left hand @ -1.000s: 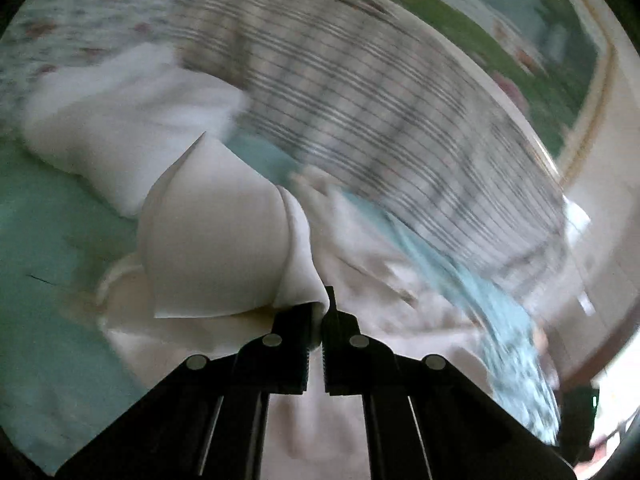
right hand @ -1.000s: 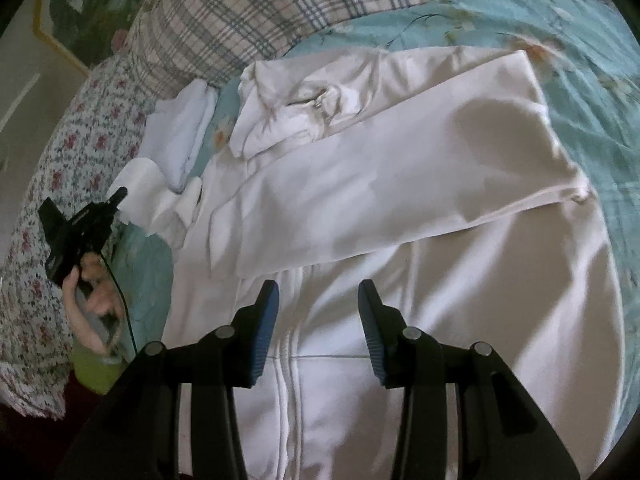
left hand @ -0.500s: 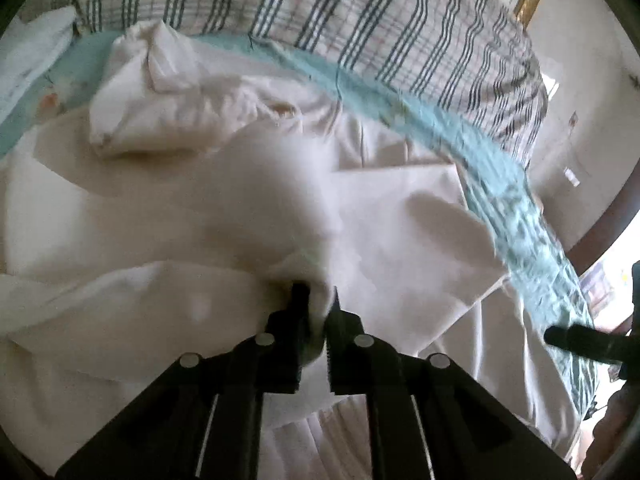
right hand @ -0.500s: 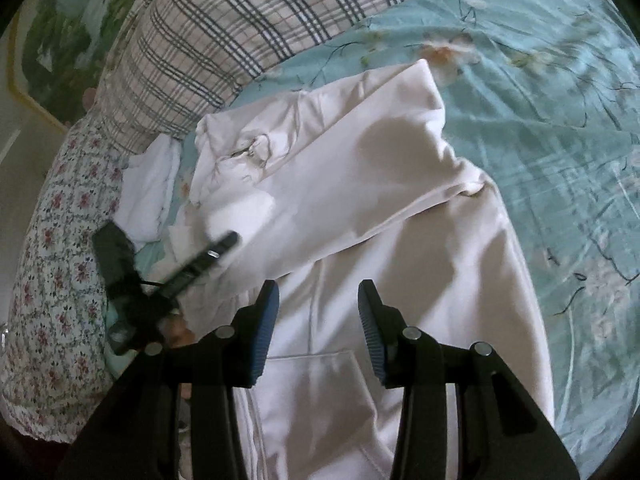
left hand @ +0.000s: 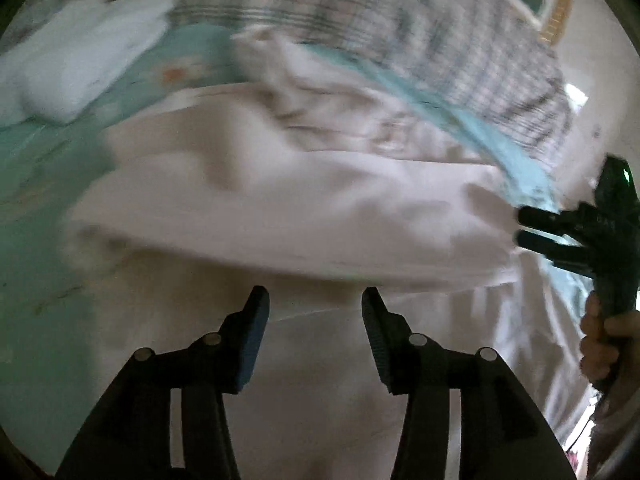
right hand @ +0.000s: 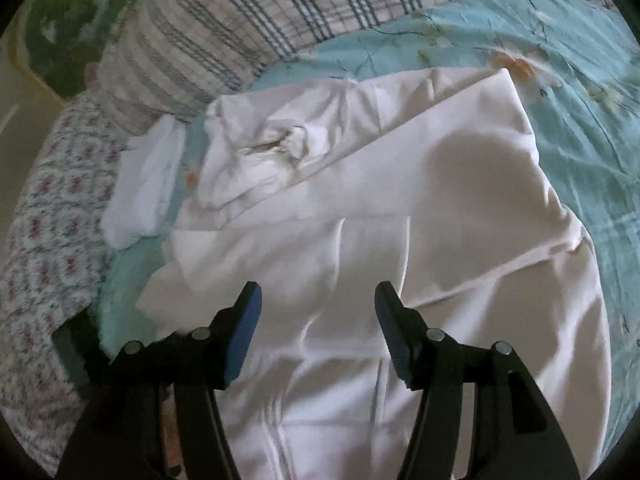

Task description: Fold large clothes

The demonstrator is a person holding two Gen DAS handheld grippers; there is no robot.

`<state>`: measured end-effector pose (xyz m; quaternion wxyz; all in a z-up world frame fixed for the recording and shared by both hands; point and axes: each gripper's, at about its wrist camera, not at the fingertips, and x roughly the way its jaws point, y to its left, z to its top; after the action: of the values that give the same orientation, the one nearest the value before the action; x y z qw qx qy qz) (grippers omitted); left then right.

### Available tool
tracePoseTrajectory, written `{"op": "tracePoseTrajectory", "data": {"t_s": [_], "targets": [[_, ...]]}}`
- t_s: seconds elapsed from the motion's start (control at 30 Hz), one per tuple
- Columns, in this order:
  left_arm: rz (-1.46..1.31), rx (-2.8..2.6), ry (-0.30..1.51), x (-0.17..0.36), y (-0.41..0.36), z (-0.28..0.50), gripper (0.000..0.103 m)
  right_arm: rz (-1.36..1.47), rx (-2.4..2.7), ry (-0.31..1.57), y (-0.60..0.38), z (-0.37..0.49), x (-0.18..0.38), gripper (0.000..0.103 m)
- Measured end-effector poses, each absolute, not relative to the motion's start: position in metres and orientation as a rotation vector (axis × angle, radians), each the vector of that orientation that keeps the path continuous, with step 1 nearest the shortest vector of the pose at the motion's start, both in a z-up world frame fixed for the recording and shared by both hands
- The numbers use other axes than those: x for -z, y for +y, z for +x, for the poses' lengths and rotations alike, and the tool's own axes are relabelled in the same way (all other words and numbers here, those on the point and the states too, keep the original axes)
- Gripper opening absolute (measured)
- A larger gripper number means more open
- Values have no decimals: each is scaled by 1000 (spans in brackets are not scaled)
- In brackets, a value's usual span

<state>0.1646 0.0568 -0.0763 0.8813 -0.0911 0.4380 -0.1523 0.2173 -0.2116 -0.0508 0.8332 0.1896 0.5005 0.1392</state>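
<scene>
Over white garment point(right hand: 400, 216) on teal bedspread point(right hand: 580, 100), both grippers point(left hand: 315, 300) point(right hand: 318, 296) wide, right gripper visible only from left

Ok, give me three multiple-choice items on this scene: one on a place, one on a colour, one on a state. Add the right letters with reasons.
1. Where does the small folded white cloth lie relative to the white garment in the right wrist view?
A. to its left, near the plaid pillow
B. on top of it
C. to its right

2. What colour is the bedsheet?
A. red
B. teal with flowers
C. black

3. How do the left gripper and the right gripper stand?
A. both shut on cloth
B. one open, one shut
C. both open, holding nothing

Answers: 1 A, it sits beside the garment's left edge. 2 B, teal shows around the garment. 3 C, each view shows spread fingers with nothing between.
</scene>
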Motion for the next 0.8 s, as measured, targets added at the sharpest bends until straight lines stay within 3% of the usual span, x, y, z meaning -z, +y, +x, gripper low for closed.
{"op": "tracePoseTrajectory", "data": {"t_s": [0.3,0.33,0.37,0.4,0.63,0.8], "targets": [[-365,135,905,88,143,169,41,413,-251,1177,-221,249,99,60],[-357,128,902,89,143,167,41,430,-305,1181,-215,251,102,47],[-334,119,904,90,141,166,41,419,-323,1189,-209,252,102,10],[-311,110,907,91,138,166,41,400,-330,1183,-204,254,98,4],[-298,118,922,94,124,166,41,369,-313,780,-242,242,-2,4],[-259,78,919,95,117,163,37,355,-248,989,-261,265,57,4]]}}
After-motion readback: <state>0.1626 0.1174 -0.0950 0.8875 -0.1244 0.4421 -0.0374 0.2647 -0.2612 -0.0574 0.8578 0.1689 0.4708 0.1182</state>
